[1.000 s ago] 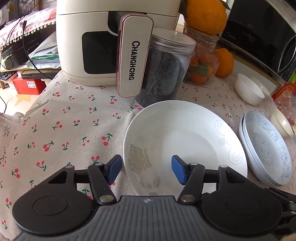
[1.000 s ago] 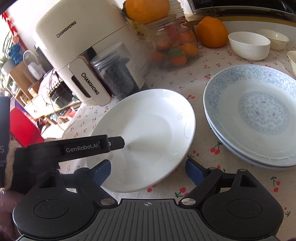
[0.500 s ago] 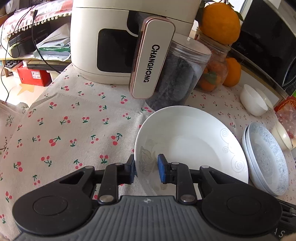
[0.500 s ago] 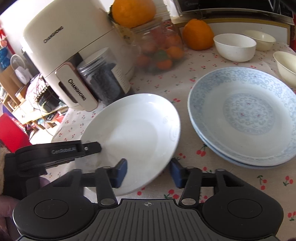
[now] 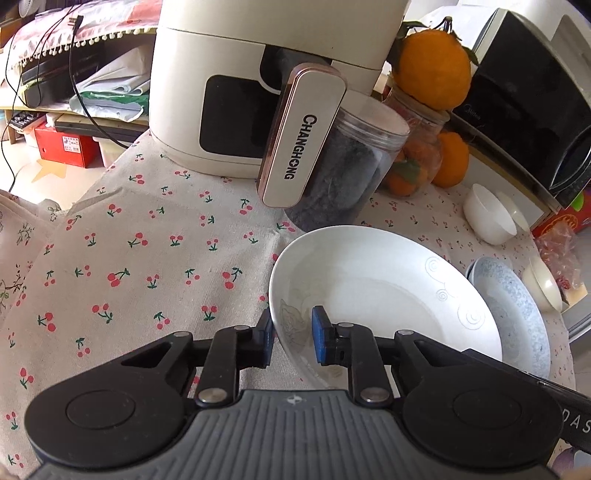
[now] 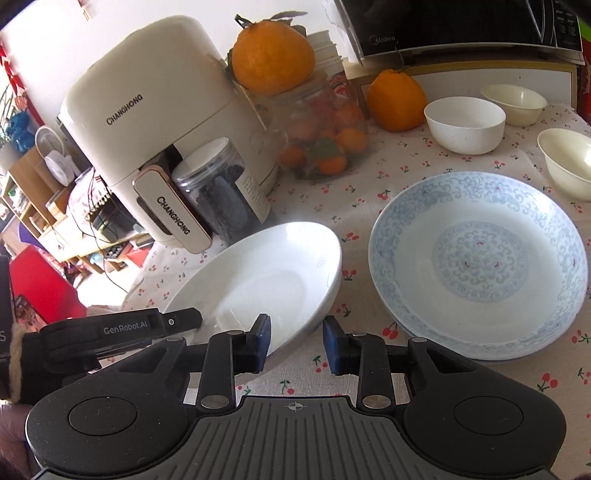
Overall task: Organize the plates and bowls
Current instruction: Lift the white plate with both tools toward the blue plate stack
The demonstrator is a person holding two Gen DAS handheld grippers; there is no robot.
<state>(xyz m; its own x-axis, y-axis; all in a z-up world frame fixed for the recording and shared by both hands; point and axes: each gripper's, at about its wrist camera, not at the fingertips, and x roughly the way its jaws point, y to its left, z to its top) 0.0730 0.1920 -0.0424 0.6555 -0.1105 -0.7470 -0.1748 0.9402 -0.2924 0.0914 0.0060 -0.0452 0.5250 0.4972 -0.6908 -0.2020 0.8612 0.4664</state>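
A white plate [image 5: 388, 299] is tilted up off the cherry-print cloth. My left gripper [image 5: 291, 341] is shut on its near rim, one pad on each side. In the right wrist view the same white plate [image 6: 266, 277] hangs tilted, and my right gripper [image 6: 295, 341] straddles its near edge with the jaws partly closed, a gap showing on the right side. A stack of blue-patterned plates [image 6: 480, 266] lies to the right; it also shows in the left wrist view [image 5: 513, 314]. White bowls [image 6: 463, 123] [image 6: 515, 103] [image 6: 569, 162] stand behind.
A cream air fryer [image 5: 266, 85] and a clear jar of dark contents [image 5: 340, 173] stand close behind the white plate. A glass jar with oranges [image 6: 317, 136], a loose orange [image 6: 397, 99] and a black microwave [image 6: 461, 22] line the back.
My left gripper closed on the white plate's rim and lifted it into a tilt. My right gripper's jaws narrowed around the plate's other edge.
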